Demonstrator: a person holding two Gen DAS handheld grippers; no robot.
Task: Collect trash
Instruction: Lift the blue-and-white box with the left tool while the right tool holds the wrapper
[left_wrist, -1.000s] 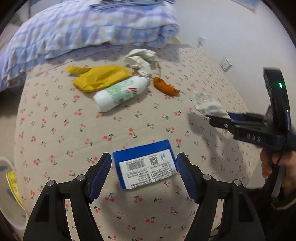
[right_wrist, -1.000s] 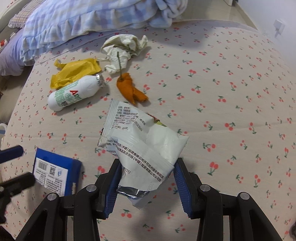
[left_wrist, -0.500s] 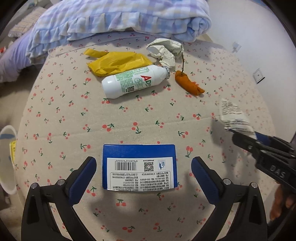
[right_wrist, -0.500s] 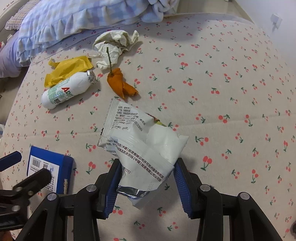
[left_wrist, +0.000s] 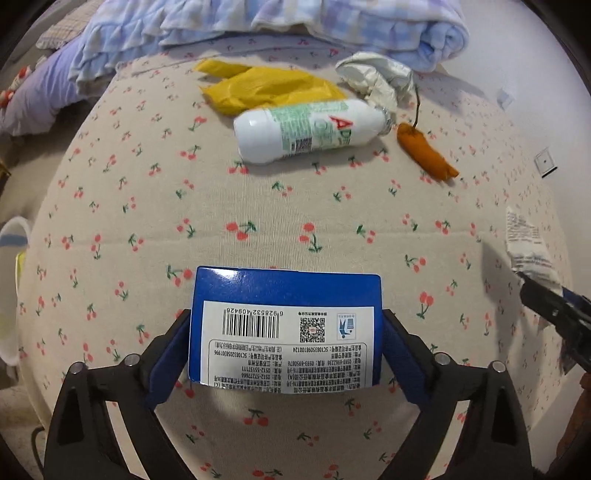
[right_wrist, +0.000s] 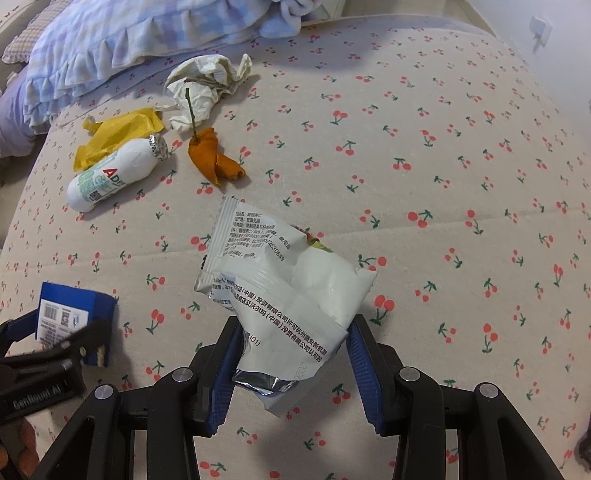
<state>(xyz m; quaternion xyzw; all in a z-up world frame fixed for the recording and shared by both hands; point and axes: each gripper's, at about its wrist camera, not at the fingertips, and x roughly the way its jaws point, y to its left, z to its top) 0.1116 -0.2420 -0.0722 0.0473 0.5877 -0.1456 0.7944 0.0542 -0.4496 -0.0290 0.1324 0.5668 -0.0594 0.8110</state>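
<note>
My left gripper is shut on a blue box with a white barcode label, its fingers pressed on both sides; the box also shows in the right wrist view. My right gripper is shut on a white crumpled snack wrapper, which also shows at the right edge of the left wrist view. On the cherry-print bed lie a white bottle, a yellow bag, a crumpled white paper and an orange peel.
A blue checked blanket is piled at the far end of the bed. A white bin stands at the bed's left side. A white wall with sockets lies to the right.
My left gripper has moved forward onto the blue box and closed on it. The right gripper still holds the wrapper and has barely shifted.
</note>
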